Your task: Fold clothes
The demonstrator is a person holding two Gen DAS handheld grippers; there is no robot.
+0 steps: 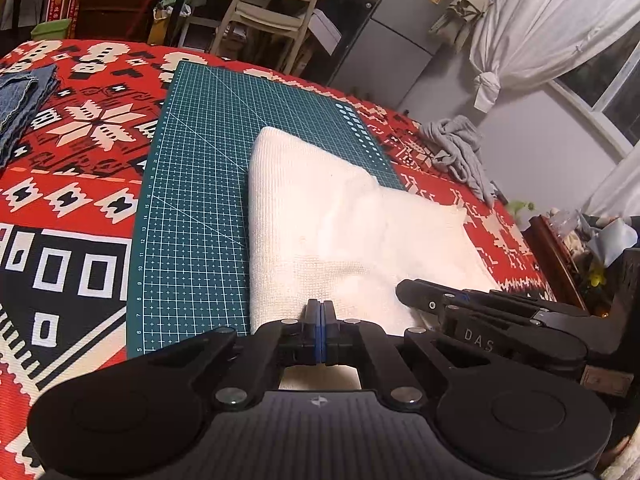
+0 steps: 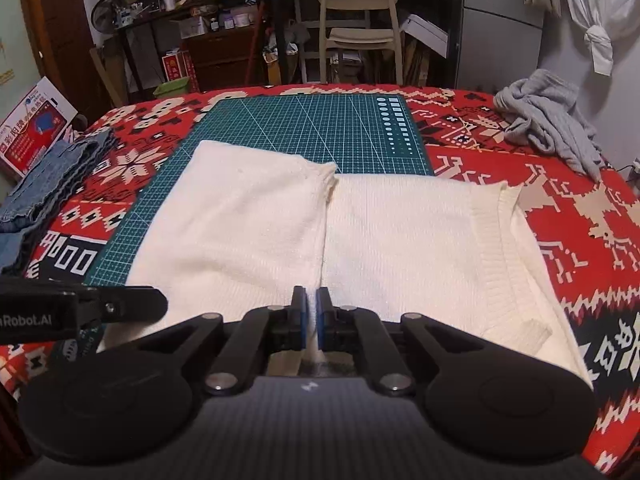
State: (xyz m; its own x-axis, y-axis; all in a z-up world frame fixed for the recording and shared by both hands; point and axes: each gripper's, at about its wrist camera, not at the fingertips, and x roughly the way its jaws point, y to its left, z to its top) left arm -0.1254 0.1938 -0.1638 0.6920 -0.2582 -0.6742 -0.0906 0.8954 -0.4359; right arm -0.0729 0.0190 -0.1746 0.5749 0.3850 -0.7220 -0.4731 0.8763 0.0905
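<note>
A cream knit sweater [image 1: 320, 220] [image 2: 400, 240] lies folded flat, partly on a green cutting mat [image 1: 200, 160] [image 2: 300, 128]; two folded-in halves meet along a centre seam. My left gripper [image 1: 320, 310] sits low over the sweater's near edge, its blue pads pressed together with no cloth showing between them. In the right wrist view its tip [image 2: 154, 304] rests by the sweater's near left corner. My right gripper [image 2: 311, 300] is at the near edge on the centre seam, nearly shut, with white knit pinched between its pads. From the left wrist view it [image 1: 404, 292] lies on the sweater's right part.
A red patterned cloth [image 1: 80, 140] [image 2: 580, 220] covers the table. Folded denim [image 1: 20, 96] [image 2: 52, 176] lies at the left edge, a crumpled grey garment [image 1: 460, 148] [image 2: 548, 116] at the far right. A chair [image 2: 356, 20] and cluttered shelves stand beyond.
</note>
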